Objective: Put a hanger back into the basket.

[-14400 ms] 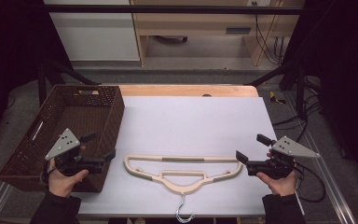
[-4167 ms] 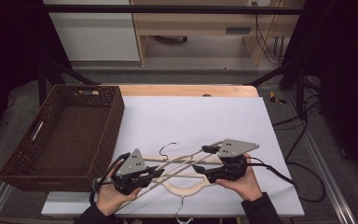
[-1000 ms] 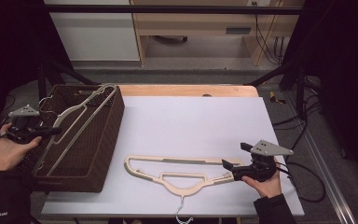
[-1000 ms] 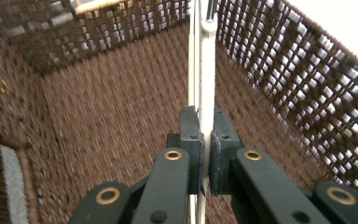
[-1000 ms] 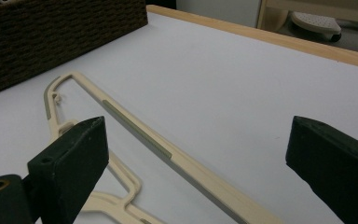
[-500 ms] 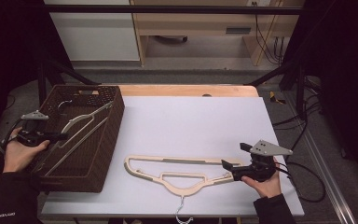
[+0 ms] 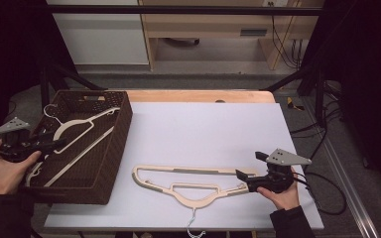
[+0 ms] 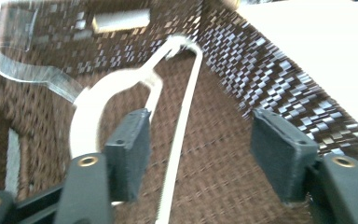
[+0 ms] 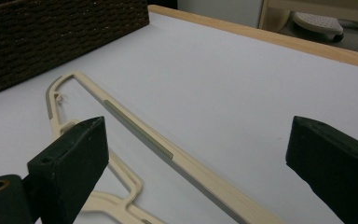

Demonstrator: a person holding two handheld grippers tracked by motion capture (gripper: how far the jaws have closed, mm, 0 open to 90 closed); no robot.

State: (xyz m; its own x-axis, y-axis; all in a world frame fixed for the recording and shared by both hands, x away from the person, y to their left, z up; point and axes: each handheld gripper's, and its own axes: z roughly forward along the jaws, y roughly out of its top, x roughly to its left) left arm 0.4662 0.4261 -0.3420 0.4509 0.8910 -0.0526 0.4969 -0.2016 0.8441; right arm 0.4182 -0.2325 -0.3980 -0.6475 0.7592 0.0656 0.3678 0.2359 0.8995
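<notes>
A white hanger [image 7: 79, 133] lies slanted inside the dark wicker basket [image 7: 124, 124] at the table's left. My left gripper [image 7: 59, 144] reaches over the basket's left rim. Its jaws have just been opening and stand apart. In the left gripper view the white hanger [image 8: 93, 98] rests on the basket floor beyond my left gripper [image 8: 200, 144], and no pad presses on it. A beige hanger [image 7: 198, 171] lies flat on the white table. My right gripper [image 7: 243, 178] is open at its right end. The right gripper view has the beige hanger's [image 9: 140, 130] bar running between my right gripper's [image 9: 209, 144] wide jaws.
The basket's woven wall [image 9: 51, 37] stands at the table's left edge. A wooden strip [image 7: 198, 95] borders the white table top [image 7: 203, 129] at the back. Cables [image 7: 322, 183] trail off the table's right side. Shelving stands on the floor behind.
The left gripper's jaws have opened and let go of the white hanger, which went from raised over the basket to lying in it. The right hand has not moved.
</notes>
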